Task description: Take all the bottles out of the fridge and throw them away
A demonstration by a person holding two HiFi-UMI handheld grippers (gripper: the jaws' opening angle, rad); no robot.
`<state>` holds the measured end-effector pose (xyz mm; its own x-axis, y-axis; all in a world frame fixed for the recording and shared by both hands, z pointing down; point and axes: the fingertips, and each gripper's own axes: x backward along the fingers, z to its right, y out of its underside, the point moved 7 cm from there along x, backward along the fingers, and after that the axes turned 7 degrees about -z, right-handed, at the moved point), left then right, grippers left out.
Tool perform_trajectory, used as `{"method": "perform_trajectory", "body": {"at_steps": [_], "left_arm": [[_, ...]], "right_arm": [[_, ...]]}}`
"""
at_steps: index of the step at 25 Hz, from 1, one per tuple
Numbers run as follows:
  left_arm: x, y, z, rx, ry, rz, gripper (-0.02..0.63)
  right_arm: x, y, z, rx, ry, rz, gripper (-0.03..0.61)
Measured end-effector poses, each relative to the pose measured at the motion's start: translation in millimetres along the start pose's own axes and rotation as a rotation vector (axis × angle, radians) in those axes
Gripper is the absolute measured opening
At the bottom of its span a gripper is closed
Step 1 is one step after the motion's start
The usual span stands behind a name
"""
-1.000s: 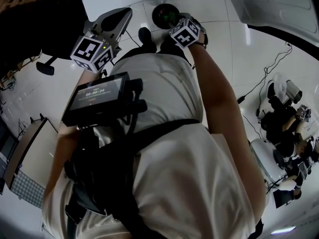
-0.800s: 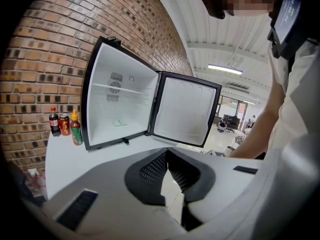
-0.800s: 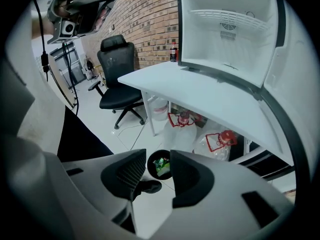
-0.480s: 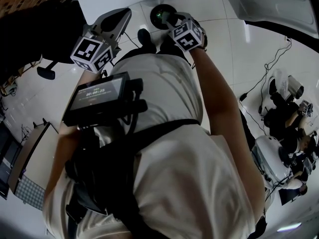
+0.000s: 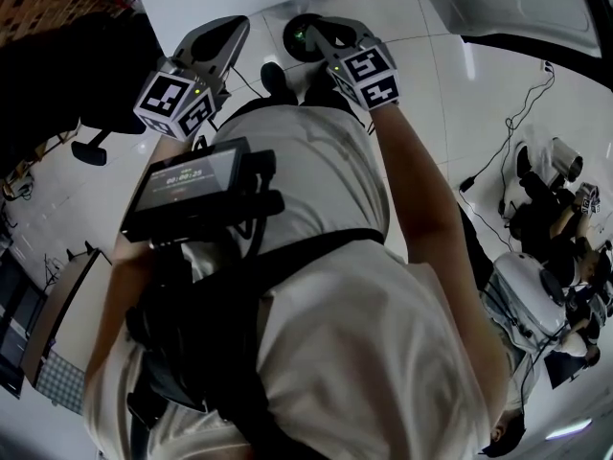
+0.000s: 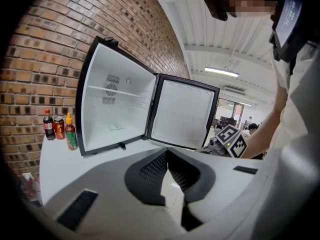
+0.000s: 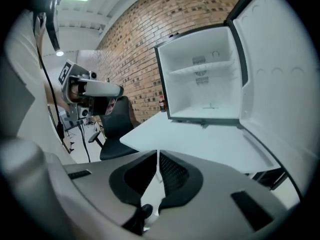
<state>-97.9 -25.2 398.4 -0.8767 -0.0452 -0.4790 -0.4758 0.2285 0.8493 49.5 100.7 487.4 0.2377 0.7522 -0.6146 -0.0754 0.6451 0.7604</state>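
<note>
The small fridge (image 6: 115, 109) stands on the white table (image 6: 75, 169) with its door swung wide, and its inside (image 7: 205, 84) looks empty. A dark bottle (image 6: 48, 124), a red can (image 6: 59, 128) and a sauce bottle (image 6: 70, 132) stand outside, left of the fridge. My left gripper (image 6: 167, 151) is shut with nothing in it. My right gripper (image 7: 158, 154) has just been closing; its jaws hold nothing and leave only a thin slit. In the head view it (image 5: 321, 36) hangs above a black bin (image 5: 295, 46) on the floor.
A black office chair (image 7: 117, 121) stands at the table's left corner. Seated people (image 5: 551, 218) and cables are on the floor side to the right. The open fridge door (image 7: 280, 84) juts out on the right of the right gripper view.
My right gripper has risen from just over the bin, closer to the head camera. The left gripper has stayed about where it was.
</note>
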Motion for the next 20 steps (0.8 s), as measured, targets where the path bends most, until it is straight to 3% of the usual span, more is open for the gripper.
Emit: {"method": "perform_trajectory", "body": {"at_steps": [14, 20], "left_arm": [[-4.7, -29.9, -5.7, -0.011, 0.006, 0.095, 0.003], [-8.1, -47.0, -1.6, -0.051, 0.021, 0.12, 0.002]], "right_arm": [[51.0, -96.8, -8.9, 0.029, -0.007, 0.307, 0.012], [59.8, -118.2, -9.5, 0.047, -0.005, 0.358, 0.012]]}}
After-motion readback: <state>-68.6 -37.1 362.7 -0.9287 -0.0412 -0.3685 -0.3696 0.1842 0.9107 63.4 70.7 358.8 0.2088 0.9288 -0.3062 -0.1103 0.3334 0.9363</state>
